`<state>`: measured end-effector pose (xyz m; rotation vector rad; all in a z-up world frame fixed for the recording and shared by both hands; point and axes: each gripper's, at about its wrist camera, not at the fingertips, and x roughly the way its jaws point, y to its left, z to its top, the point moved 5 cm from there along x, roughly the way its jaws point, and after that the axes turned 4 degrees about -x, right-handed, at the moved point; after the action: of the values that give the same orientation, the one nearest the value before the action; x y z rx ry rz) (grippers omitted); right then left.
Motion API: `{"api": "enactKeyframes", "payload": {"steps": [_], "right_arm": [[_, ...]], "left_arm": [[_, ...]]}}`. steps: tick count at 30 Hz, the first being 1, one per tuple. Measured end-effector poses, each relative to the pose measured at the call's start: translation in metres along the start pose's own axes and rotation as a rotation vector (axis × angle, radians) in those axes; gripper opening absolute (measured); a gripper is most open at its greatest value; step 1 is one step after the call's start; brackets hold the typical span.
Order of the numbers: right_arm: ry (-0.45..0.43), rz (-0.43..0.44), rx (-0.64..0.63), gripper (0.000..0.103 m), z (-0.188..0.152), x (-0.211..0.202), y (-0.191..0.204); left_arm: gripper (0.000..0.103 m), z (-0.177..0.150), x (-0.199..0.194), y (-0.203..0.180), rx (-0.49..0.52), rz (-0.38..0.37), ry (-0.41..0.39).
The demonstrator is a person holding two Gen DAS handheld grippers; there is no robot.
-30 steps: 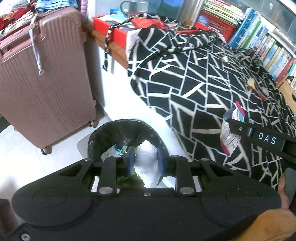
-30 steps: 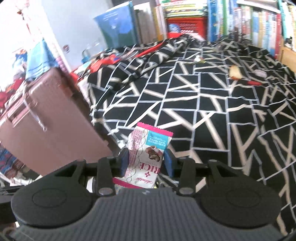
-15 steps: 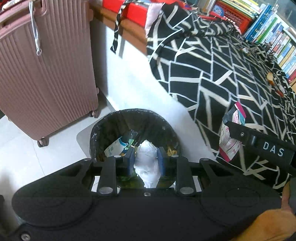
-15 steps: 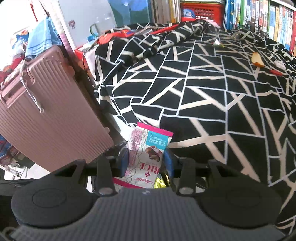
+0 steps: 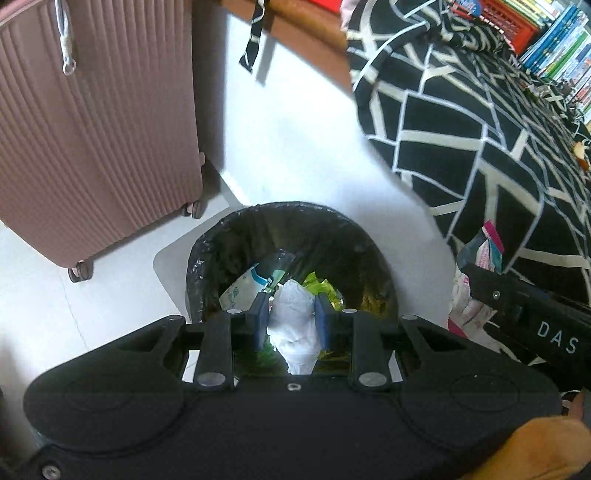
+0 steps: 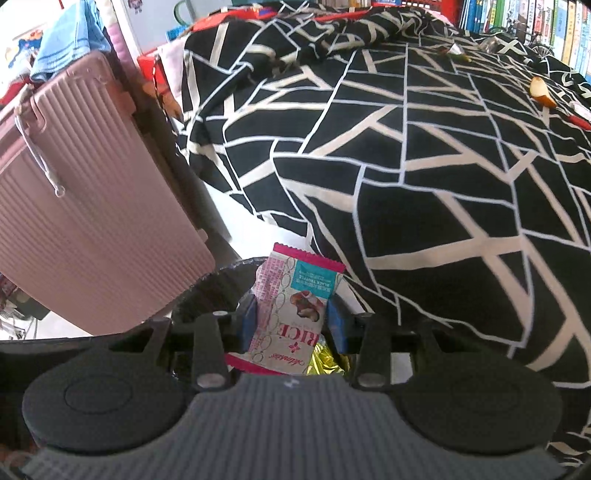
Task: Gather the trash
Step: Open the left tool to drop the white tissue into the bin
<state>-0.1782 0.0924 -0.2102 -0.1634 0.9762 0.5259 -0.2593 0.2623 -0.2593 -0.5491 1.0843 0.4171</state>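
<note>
My left gripper [image 5: 291, 317] is shut on a crumpled white tissue [image 5: 295, 325], held over the mouth of a black-lined trash bin [image 5: 229, 243] on the white floor. Wrappers and green scraps lie inside the bin. My right gripper [image 6: 291, 317] is shut on a pink and white snack wrapper [image 6: 295, 306] with a teal label, hanging above the bin's rim [image 6: 218, 280]. In the left wrist view the right gripper's black body [image 5: 524, 310] and that same wrapper [image 5: 476, 266] show at the right, beside the bin.
A pink ribbed suitcase [image 5: 92, 122] stands left of the bin. A bed under a black and white patterned cover [image 6: 424, 166] fills the right. An apple slice [image 6: 541, 90] and small scraps lie on it, with books [image 6: 524, 22] behind.
Both grippers have sunk toward the bin with their loads held. The bin looks larger and nearer, and the suitcase and bed have slid up in both views.
</note>
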Motion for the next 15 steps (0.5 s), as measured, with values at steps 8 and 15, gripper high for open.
{"api": "enactKeyframes", "payload": {"steps": [8,15], "right_arm": [[0.025,-0.013,0.005,0.046,-0.002,0.023,0.006],[0.03,-0.02,0.027,0.047,-0.001,0.041,0.01]], "left_arm": [[0.025,0.002,0.03,0.006,0.02,-0.007,0.033],[0.026,0.0,0.049,0.009,0.022,-0.007,0.054]]}}
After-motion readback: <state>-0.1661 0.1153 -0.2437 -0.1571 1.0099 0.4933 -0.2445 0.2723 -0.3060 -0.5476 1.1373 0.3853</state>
